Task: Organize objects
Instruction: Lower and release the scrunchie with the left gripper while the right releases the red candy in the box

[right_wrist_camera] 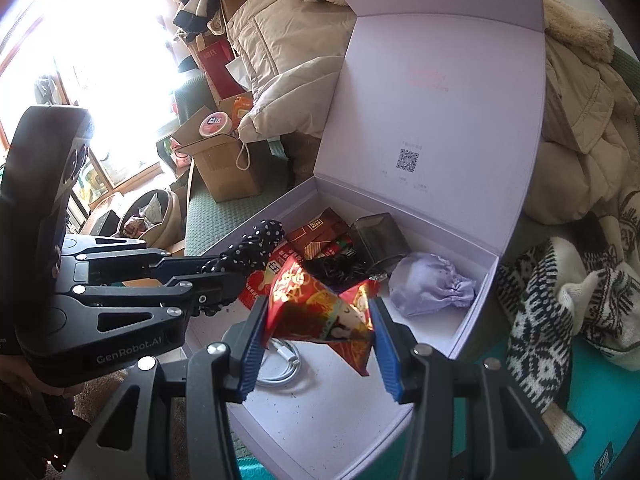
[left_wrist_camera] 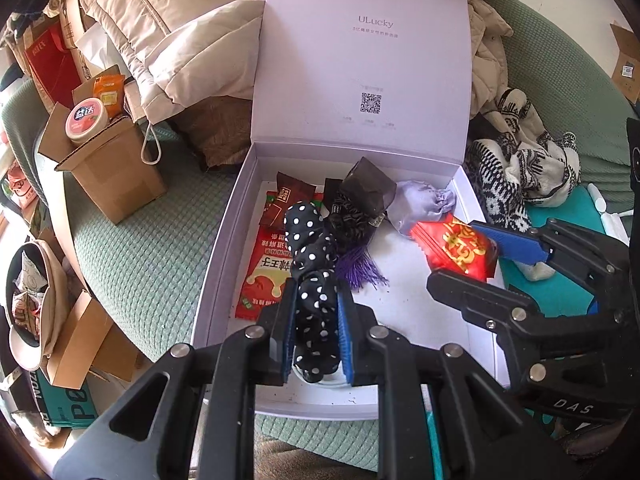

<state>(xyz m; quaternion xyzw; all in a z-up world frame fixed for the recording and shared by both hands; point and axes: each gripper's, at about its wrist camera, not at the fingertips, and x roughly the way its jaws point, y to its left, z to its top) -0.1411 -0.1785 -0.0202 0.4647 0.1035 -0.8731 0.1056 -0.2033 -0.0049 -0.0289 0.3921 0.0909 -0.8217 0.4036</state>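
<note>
Left gripper (left_wrist_camera: 316, 316) clamped tight on a black polka-dot scrunchie (left_wrist_camera: 310, 264), blue pads pinching its lower part while the upper loop stands up past the fingertips, above the left half of the open lilac box (left_wrist_camera: 216, 264). Right gripper (right_wrist_camera: 318, 334) clamped on a red-and-gold foil packet (right_wrist_camera: 320, 308), jaws partway apart with the crumpled packet filling the gap, its lower tip hanging below the pads, over the near part of the same box. Under the packet, a coiled white cable (right_wrist_camera: 280, 364) on the box floor, largely hidden by the packet and the left finger. Further in, a red snack sachet (left_wrist_camera: 266, 276) lying flat, partly covered by the scrunchie; brown sachets (left_wrist_camera: 294, 192) at the far wall, printing too small to read; a smoky translucent case (left_wrist_camera: 366, 192) tilted over a dark ruffled item whose nature is hard to make out; a purple tassel (left_wrist_camera: 362, 276) poking out beneath; a lilac drawstring pouch (left_wrist_camera: 420, 206) towards the far right corner. Box lid (left_wrist_camera: 364, 56) standing upright at the far side, with "ULucky" and a QR code printed on it, top edge cut off in the left wrist view. Outside the box, green textured sofa cover (left_wrist_camera: 152, 256); a cardboard carton (left_wrist_camera: 116, 168) to the left holding a round pink-lidded tub (left_wrist_camera: 88, 118) and an orange sachet; beige padded coats (left_wrist_camera: 176, 36) heaped behind; a black-and-white knitted garment (left_wrist_camera: 524, 176) to the right; teal surface at the right edge, mostly hidden behind the right gripper's body.
</note>
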